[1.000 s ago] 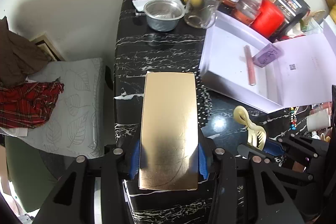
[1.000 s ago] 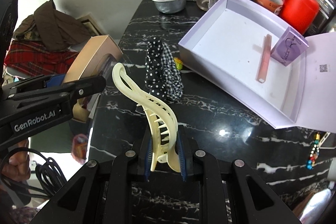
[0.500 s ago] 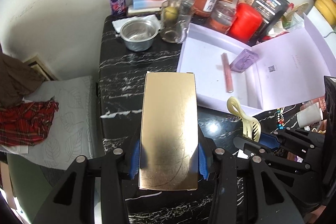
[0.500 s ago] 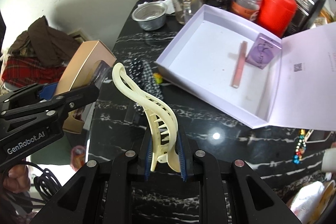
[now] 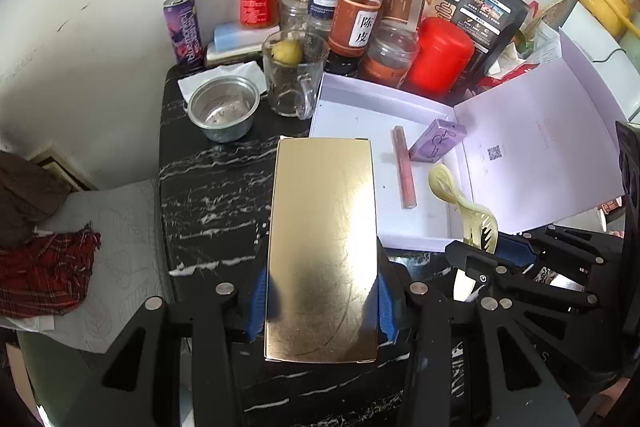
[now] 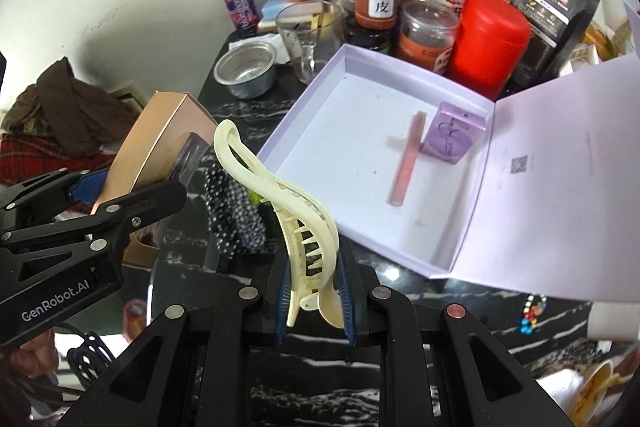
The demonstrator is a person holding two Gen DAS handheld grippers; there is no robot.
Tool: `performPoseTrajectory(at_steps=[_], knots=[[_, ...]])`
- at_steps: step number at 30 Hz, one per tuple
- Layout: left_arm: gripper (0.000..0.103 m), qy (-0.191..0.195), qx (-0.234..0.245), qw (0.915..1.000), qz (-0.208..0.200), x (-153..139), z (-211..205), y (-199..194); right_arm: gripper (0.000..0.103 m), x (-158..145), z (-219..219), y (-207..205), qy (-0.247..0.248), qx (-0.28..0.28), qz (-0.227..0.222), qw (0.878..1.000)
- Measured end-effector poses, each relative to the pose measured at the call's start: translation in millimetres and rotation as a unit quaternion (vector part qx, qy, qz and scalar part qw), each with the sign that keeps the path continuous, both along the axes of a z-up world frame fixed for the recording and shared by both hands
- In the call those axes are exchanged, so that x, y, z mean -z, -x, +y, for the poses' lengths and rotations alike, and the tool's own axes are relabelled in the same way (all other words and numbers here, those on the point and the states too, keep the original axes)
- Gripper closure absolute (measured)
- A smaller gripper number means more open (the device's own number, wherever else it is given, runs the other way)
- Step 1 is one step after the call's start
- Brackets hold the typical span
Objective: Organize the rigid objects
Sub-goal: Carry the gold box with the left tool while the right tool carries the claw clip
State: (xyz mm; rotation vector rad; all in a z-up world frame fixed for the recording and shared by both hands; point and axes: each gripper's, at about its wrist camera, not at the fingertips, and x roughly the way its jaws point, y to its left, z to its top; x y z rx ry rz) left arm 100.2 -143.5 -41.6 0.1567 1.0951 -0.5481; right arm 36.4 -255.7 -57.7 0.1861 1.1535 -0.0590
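Note:
My left gripper [image 5: 320, 301] is shut on a flat gold box [image 5: 322, 247], held above the black marble table [image 5: 208, 187]; the same gold box [image 6: 160, 143] shows at the left of the right wrist view. My right gripper [image 6: 314, 297] is shut on a cream hair claw clip [image 6: 288, 203], also lifted off the table; that clip [image 5: 464, 207] appears beside the gold box in the left wrist view. Ahead lies an open lilac box [image 6: 360, 131] holding a pink tube [image 6: 408, 159] and a small purple carton [image 6: 452, 135].
Jars [image 5: 358, 19], a red canister [image 5: 438, 57], a glass mug [image 5: 294, 75], a steel bowl [image 5: 224, 107] and a purple can [image 5: 184, 27] crowd the table's far end. A black polka-dot scrunchie [image 6: 236, 211] lies on the marble. Clothes [image 5: 44, 259] sit on a seat at left.
Both grippers have risen with their loads and shifted toward the lilac box, which now lies nearer the centre of both views. The grips have not changed.

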Motion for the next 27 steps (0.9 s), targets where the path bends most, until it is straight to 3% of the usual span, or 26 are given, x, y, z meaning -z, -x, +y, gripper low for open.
performPoseTrajectory(at_steps=[27], knots=[[0.059, 0.013, 0.035, 0.9988, -0.031, -15.0, -64.9, -58.6, 0.082, -17.4, -66.7, -56.9, 0.034, 0.034, -0.026, 0.999]])
